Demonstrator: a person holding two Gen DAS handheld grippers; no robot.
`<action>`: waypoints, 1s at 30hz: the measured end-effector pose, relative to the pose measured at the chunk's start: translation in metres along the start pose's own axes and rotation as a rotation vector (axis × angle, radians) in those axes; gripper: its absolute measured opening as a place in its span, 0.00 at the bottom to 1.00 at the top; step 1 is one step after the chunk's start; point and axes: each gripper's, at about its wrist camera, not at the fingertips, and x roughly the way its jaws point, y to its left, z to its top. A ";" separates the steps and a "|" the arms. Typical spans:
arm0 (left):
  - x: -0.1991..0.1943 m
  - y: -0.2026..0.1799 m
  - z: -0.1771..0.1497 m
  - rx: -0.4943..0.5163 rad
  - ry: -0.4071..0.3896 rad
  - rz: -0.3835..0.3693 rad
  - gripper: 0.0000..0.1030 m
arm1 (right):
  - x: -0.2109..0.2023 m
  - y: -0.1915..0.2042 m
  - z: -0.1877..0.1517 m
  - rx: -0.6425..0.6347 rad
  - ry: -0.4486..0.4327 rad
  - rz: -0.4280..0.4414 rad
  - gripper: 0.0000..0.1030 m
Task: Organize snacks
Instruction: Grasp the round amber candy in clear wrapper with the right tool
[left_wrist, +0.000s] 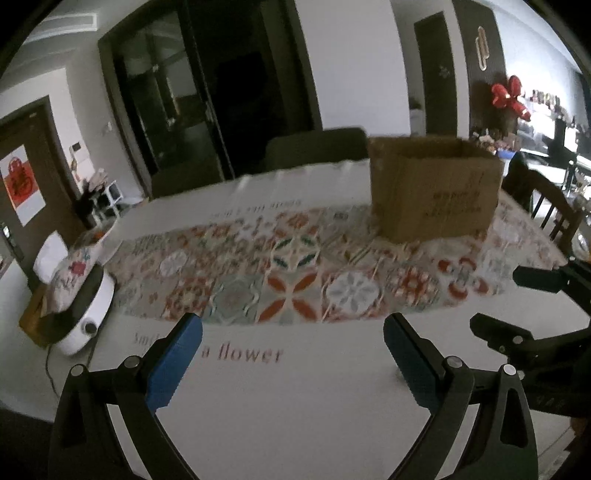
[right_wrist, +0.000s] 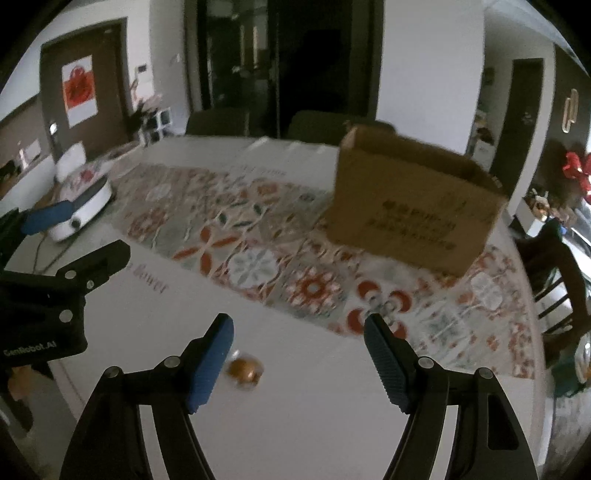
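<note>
A small golden wrapped snack (right_wrist: 244, 371) lies on the white counter (right_wrist: 314, 406), well in front of the open cardboard box (right_wrist: 410, 210). The right gripper (right_wrist: 299, 365) hovers above the snack, fingers apart and empty. The left gripper (left_wrist: 293, 363) is also spread, holding nothing.

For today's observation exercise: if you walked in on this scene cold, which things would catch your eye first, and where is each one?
The open cardboard box stands out, sitting on the tiled-pattern tablecloth toward the table's far right. Nearer, a small golden-brown wrapped snack lies on the plain white part, just ahead of the right gripper, whose jaws stand open and empty. At the table's left end sits a white appliance with a patterned cloth over it.
</note>
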 end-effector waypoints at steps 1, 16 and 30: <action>0.002 0.002 -0.007 -0.002 0.016 0.001 0.97 | 0.003 0.004 -0.004 -0.010 0.012 0.006 0.71; 0.039 0.008 -0.057 -0.028 0.158 0.034 0.97 | 0.063 0.034 -0.030 -0.052 0.184 0.139 0.60; 0.069 0.005 -0.059 -0.059 0.196 0.008 0.97 | 0.095 0.033 -0.037 -0.005 0.235 0.165 0.41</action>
